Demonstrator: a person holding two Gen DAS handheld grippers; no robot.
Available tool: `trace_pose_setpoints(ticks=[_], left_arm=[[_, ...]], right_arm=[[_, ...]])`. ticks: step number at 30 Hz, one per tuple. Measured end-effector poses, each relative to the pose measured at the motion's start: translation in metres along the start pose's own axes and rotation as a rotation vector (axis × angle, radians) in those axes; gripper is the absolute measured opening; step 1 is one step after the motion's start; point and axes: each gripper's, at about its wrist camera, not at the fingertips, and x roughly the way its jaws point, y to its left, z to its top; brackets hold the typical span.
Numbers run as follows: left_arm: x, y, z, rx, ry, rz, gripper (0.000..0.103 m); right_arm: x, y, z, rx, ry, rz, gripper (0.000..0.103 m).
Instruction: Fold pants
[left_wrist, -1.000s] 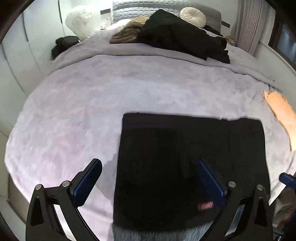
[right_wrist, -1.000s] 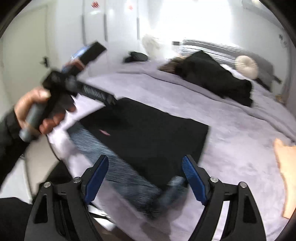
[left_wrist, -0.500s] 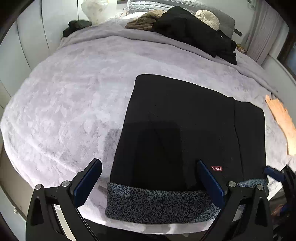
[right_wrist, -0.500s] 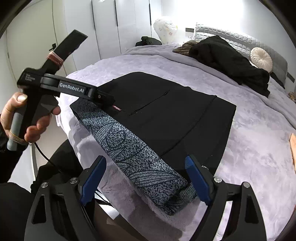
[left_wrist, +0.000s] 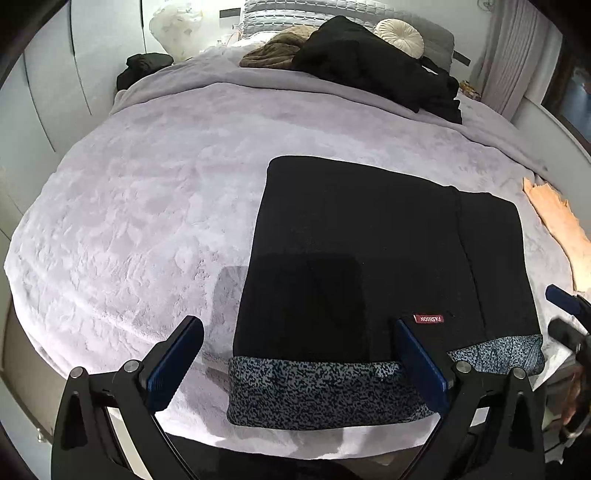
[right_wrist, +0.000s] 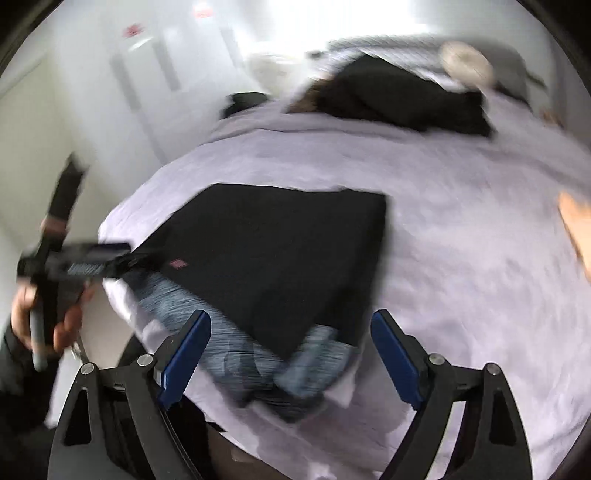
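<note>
- Black pants (left_wrist: 373, 254) folded flat on the lilac bed cover (left_wrist: 140, 221), lower centre of the left wrist view (speckled waistband (left_wrist: 317, 395) nearest).
- Left gripper (left_wrist: 295, 365) open, holding nothing, over the waistband.
- Right gripper (right_wrist: 290, 354) open wide, empty, above the pants' blurred lower corner.
- Dark clothes pile (left_wrist: 373, 62) at upper centre.

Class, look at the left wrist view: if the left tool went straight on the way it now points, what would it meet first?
Most likely the folded black pants on the bed, near their speckled waistband. The left tool is open and angled down at them with nothing between; exact depth is unclear.
</note>
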Motion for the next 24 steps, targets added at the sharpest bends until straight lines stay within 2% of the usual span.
trace_pose_setpoints(ticks=[2,5,7,9,12,14,15,16,18,21,24], left_arm=[[-0.004,0.0,-0.001,0.004,0.0,0.002,0.102],[-0.018,0.005,-0.011,0.015,-0.024,-0.06,0.102],[-0.021,0.013,-0.022,0.012,-0.02,-0.029,0.102],[-0.016,0.024,-0.032,-0.011,0.005,0.02,0.102],[0.008,0.043,-0.046,-0.099,0.097,-0.011,0.102],[0.023,0.043,-0.051,-0.1,0.163,0.041,0.102],[0.022,0.04,-0.052,-0.085,0.161,0.057,0.102],[0.016,0.038,-0.051,-0.075,0.136,0.038,0.102],[-0.009,0.035,-0.042,-0.07,0.058,-0.063,0.102],[-0.034,0.037,-0.02,-0.081,-0.027,-0.175,0.102],[-0.029,0.038,0.012,-0.086,-0.032,-0.247,0.102]], right_arm=[[-0.003,-0.01,-0.001,0.042,-0.004,0.002,0.091],[-0.009,-0.008,-0.003,0.032,-0.02,-0.005,0.091],[-0.009,-0.002,-0.005,0.003,-0.019,-0.007,0.091],[-0.005,0.004,-0.005,-0.025,-0.009,-0.008,0.091],[0.006,0.006,-0.008,-0.022,0.01,0.006,0.091],[0.012,0.006,-0.009,-0.009,0.028,0.014,0.091],[0.012,0.006,-0.009,-0.01,0.034,0.014,0.091],[0.011,0.007,-0.009,-0.014,0.032,0.013,0.091],[0.003,0.006,-0.008,-0.028,0.011,0.007,0.091],[-0.006,-0.003,-0.004,0.001,-0.012,0.007,0.092],[-0.003,-0.019,0.0,0.074,-0.014,0.022,0.093]])
